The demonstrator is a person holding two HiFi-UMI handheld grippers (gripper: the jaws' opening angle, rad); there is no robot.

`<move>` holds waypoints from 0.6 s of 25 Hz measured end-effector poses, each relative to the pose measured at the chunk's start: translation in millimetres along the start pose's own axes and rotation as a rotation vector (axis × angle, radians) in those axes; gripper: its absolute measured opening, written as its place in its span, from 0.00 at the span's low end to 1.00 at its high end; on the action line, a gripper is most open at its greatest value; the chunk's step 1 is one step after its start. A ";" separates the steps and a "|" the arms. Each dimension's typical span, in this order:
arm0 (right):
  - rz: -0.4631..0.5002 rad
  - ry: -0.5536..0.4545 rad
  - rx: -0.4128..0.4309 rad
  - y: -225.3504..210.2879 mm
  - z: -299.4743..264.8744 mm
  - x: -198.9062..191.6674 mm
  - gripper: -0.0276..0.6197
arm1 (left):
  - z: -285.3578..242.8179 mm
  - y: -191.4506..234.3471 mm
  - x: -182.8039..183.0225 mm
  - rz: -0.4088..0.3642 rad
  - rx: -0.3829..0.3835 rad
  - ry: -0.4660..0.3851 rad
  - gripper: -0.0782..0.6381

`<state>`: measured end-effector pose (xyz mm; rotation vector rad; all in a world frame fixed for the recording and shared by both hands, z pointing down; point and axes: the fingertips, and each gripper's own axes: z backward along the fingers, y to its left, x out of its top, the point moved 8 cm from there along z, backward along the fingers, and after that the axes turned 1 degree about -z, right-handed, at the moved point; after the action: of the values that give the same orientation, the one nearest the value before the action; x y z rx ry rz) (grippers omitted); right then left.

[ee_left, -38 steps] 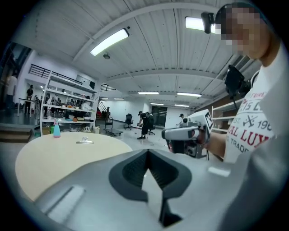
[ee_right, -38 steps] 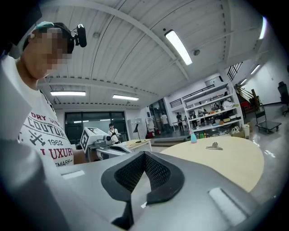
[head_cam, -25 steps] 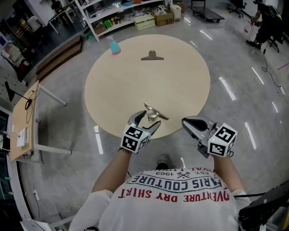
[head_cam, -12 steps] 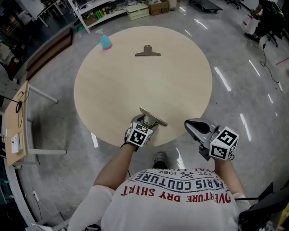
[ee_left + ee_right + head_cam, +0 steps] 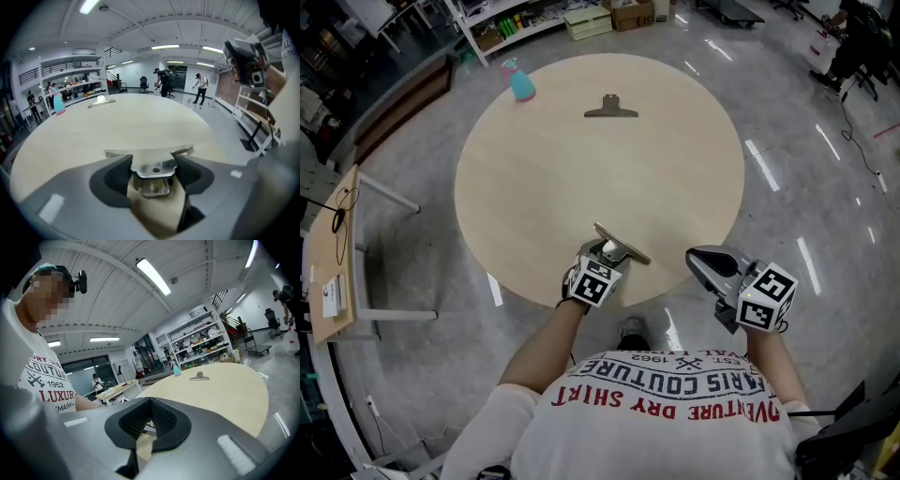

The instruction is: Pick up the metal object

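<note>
A silver metal clip (image 5: 623,247) lies near the front edge of the round wooden table (image 5: 572,169). My left gripper (image 5: 607,253) is down on it, and its jaws are closing. In the left gripper view the clip (image 5: 152,171) sits between the two dark pads (image 5: 117,176), which lie against its sides. My right gripper (image 5: 706,263) hovers off the table's front right edge, above the floor. Its jaws meet in the right gripper view (image 5: 150,405), with nothing between them.
A second, darker clip (image 5: 611,109) lies at the table's far side. A blue spray bottle (image 5: 521,82) stands at the far left edge. Shelves and boxes line the back of the room, a small desk (image 5: 333,253) stands left, and people (image 5: 165,79) stand far off.
My left gripper has slid forward over the clip and its jaws have come in around it. The right gripper has barely moved.
</note>
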<state>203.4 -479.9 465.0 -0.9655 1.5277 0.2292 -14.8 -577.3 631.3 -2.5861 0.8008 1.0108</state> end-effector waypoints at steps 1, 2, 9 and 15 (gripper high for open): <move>0.002 0.001 0.000 1.1 1.0 -0.1 0.04 | 1.5 0.2 0.7 0.007 0.004 -0.009 0.50; 0.004 0.000 0.000 2.3 2.3 -0.2 0.04 | 4.2 0.0 2.5 0.013 0.007 -0.020 0.50; 0.050 -0.012 -0.007 14.9 13.4 8.9 0.04 | 73.5 -9.2 47.1 0.057 -0.006 -0.227 0.50; 0.126 -0.058 0.008 37.7 38.9 25.7 0.04 | 184.1 -45.9 94.2 0.066 -0.072 -0.463 0.50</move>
<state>208.9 -442.1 418.7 -0.8505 1.5363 0.3382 -31.9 -501.4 434.2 -2.2482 0.7360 1.6011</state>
